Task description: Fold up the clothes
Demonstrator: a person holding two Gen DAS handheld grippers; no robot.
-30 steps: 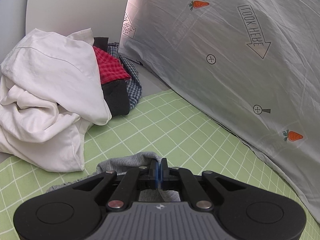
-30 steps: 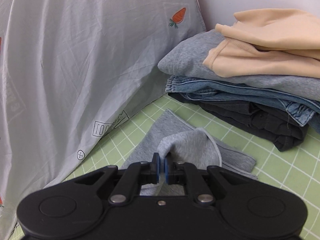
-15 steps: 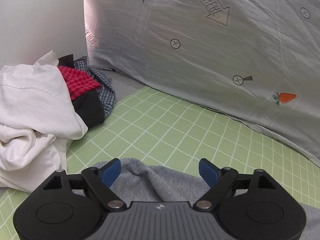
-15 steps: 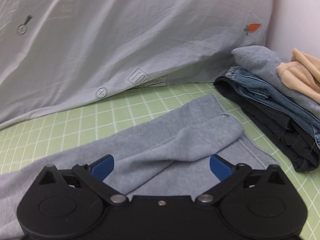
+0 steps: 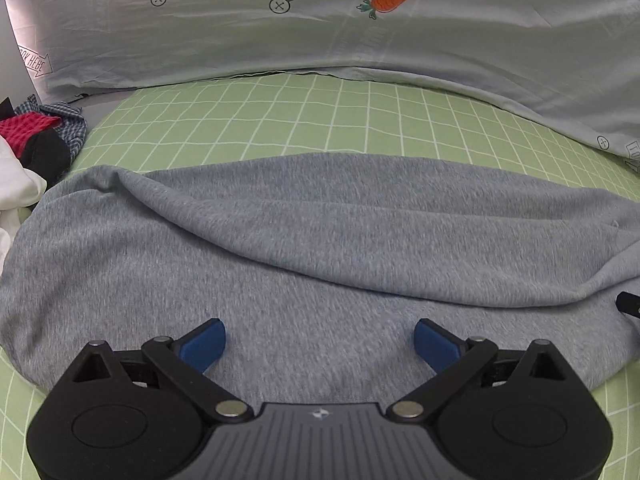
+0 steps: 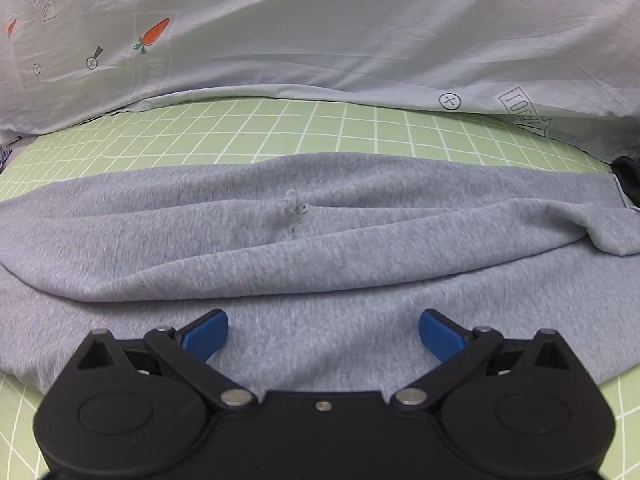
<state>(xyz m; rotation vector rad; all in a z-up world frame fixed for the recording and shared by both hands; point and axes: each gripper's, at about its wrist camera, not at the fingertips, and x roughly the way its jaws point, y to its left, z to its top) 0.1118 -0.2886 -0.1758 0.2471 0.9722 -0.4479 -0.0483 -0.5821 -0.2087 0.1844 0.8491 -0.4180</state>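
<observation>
I am holding my left gripper, its jaws opening, and my right gripper, jaws wide, both empty, over the near edge of the grey garment, which is lying crosswise just ahead on the green grid mat.

Grey knit garment, spread across green grid-lined mat, one long fold running diagonally over its upper half. Left gripper over near edge of garment, jaws opening, blue pads wide apart, nothing pinched between them. Pale grey sheet printed with carrots, arrows and crossed circles, draped along far edge of mat. Unfolded pile at left edge: white cloth, red check, blue check, black piece.
</observation>
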